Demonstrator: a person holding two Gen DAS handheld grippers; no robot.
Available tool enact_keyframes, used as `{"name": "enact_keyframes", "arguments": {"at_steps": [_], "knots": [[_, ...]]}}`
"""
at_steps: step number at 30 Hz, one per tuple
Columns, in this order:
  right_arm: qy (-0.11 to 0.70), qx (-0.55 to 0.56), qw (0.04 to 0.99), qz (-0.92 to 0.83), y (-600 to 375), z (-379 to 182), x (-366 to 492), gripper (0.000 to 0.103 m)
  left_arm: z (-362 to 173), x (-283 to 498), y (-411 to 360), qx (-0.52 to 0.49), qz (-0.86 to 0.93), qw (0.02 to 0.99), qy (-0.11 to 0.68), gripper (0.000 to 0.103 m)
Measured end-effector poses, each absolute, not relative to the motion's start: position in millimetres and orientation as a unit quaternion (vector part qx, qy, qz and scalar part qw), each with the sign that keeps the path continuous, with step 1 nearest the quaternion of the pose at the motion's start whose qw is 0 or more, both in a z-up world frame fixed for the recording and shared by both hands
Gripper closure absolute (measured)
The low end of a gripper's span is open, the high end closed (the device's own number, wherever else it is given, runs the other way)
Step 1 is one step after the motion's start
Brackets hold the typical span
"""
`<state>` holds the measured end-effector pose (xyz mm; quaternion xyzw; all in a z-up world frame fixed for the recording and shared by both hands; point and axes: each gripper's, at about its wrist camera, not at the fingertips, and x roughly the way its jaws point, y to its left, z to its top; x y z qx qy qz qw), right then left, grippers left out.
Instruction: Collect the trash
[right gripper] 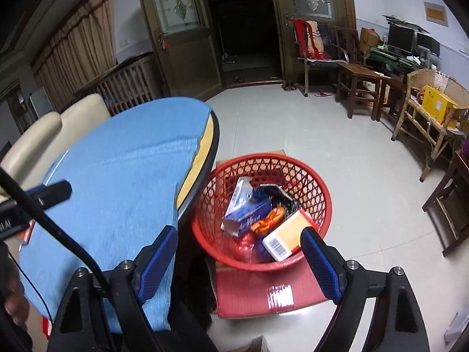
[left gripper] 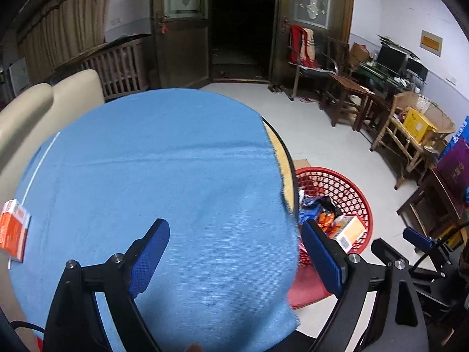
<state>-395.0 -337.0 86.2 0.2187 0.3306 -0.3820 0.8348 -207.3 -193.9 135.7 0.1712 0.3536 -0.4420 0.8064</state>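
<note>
A red mesh basket (right gripper: pixel 296 264) stands on a red box on the floor beside the round table; it also shows in the left wrist view (left gripper: pixel 356 187). It holds a blue carton (right gripper: pixel 246 214), an orange wrapper (right gripper: pixel 269 217) and a yellow box (right gripper: pixel 290 236). An orange and white box (left gripper: pixel 14 230) lies at the left edge of the blue cloth (left gripper: pixel 164 176). My left gripper (left gripper: pixel 236 245) is open and empty above the cloth. My right gripper (right gripper: pixel 239 249) is open and empty above the basket's near rim; it also shows in the left wrist view (left gripper: pixel 403 242).
A cream sofa (left gripper: pixel 44 102) stands behind the table. Wooden chairs (right gripper: pixel 360 85), a wicker chair with a yellow box (right gripper: pixel 436 105) and a cluttered desk line the right wall. A dark doorway (right gripper: pixel 243 26) is straight ahead. White floor lies beyond the basket.
</note>
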Motion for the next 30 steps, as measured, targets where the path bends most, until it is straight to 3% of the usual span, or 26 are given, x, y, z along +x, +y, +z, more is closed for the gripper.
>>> {"name": "enact_keyframes", "arguments": {"at_steps": [3, 30], "knots": [[0.331, 0.209, 0.836, -0.385, -330.6, 86.6, -394.7, 0.005, 135.3, -208.2, -189.7, 0.166, -0.441, 0.811, 0.347, 0.012], [0.329, 0.195, 0.834, -0.398, -324.9, 94.4, -388.2, 0.004, 131.7, -213.7, -188.4, 0.167, -0.440, 0.813, 0.343, 0.012]]}}
